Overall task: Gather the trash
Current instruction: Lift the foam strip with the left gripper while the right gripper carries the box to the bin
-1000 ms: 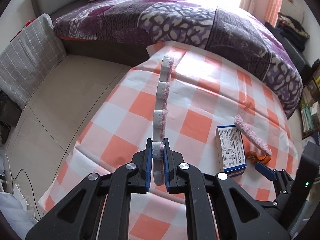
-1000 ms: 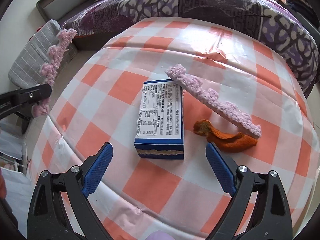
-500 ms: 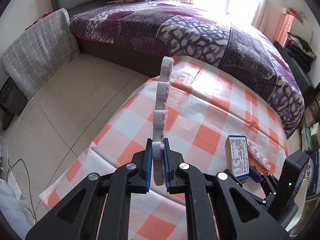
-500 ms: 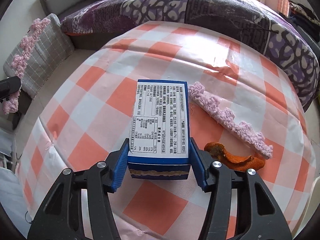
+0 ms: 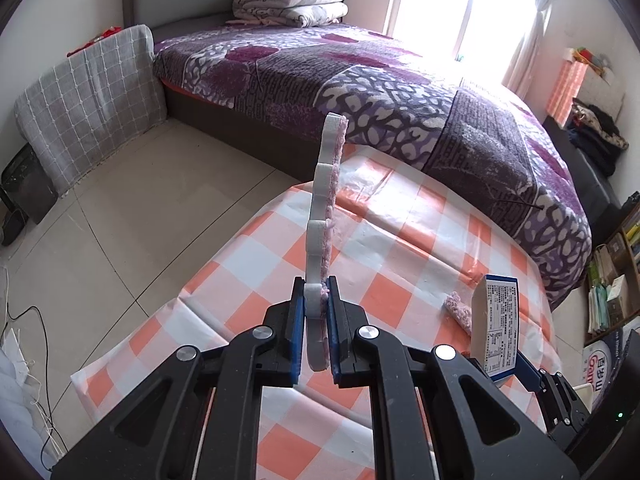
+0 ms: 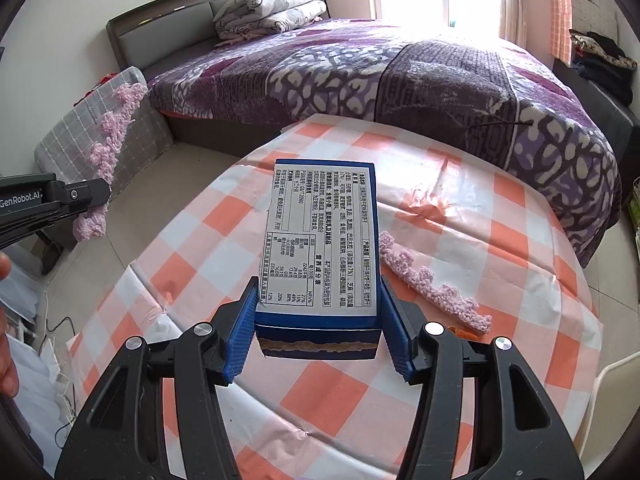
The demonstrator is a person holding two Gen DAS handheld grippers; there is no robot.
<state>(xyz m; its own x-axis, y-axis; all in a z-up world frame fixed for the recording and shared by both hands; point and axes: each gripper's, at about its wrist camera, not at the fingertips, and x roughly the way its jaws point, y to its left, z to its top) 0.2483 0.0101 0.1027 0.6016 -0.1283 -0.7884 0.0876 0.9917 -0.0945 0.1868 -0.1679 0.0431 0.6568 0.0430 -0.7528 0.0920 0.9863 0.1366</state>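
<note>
Both grippers are loaded: left gripper (image 5: 316,332) is clamped on a pink strip (image 5: 326,216) standing upright at frame centre, right gripper (image 6: 318,328) is closed on the box (image 6: 320,240), lifted clear of the table (image 6: 520,272). Right of the box, I judge another strip (image 6: 432,284) and an orange scrap (image 6: 464,332) remain uncollected. No bin shows.

the blue box (image 6: 320,248) covers the checked tablecloth (image 6: 500,240) beneath it, and the small print on its label is too fine to read. behind the pink strip (image 6: 432,284), only a sliver of something orange (image 6: 464,333) shows, perhaps peel. the box's lower end is cut off behind the left gripper (image 5: 316,320).
</note>
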